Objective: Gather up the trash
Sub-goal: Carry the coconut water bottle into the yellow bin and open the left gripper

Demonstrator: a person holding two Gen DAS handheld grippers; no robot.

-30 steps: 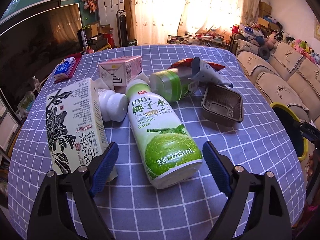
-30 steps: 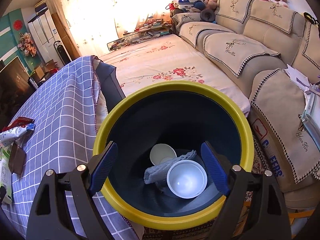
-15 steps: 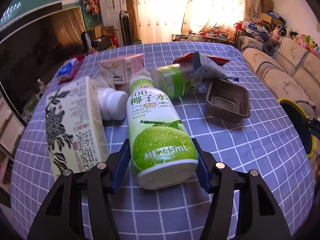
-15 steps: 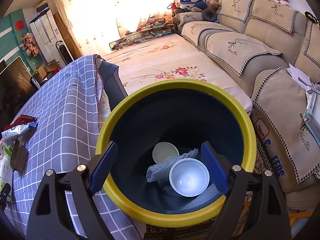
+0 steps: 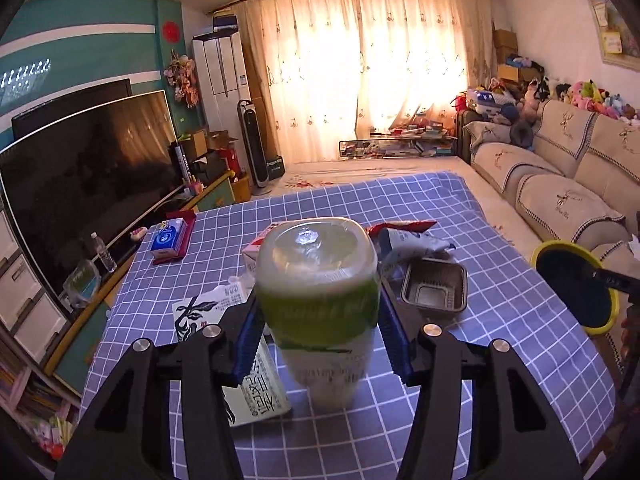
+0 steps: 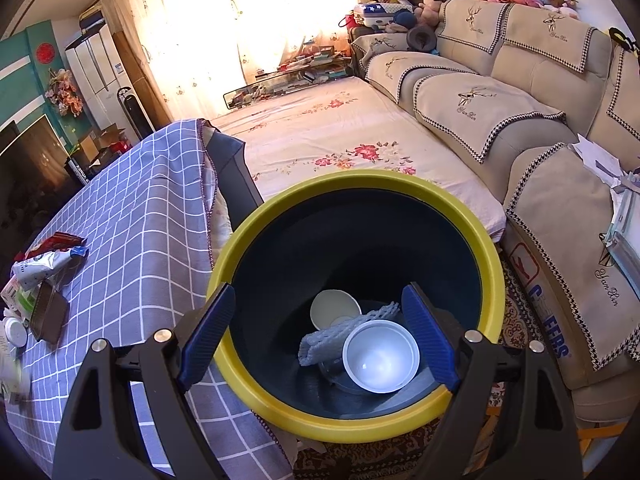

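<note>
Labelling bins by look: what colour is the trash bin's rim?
Yellow, around a dark inside; the trash bin shows best in the right wrist view.

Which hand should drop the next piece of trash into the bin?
Left. Its claw is shut on the coconut water bottle, lifted off the table. The right claw is open and empty over the yellow-rimmed bin.

Coconut water bottle (image 5: 318, 280): glossy translucent plastic, smooth green printed label. Tea carton (image 5: 244, 364): matt printed paperboard. Tray (image 5: 435, 290): thin brown plastic, ribbed, slight sheen. Snack wrapper (image 5: 412, 246): crinkled shiny foil film. Tablecloth (image 5: 500, 320): matt woven cloth, blue with white grid. Trash bin (image 6: 490, 256): smooth plastic, yellow rim, dark inner wall. White cup (image 6: 380, 356) inside: glossy plastic. Foam net (image 6: 340, 334): soft white mesh. Sofa covers (image 6: 480, 104): matt beige fabric.
</note>
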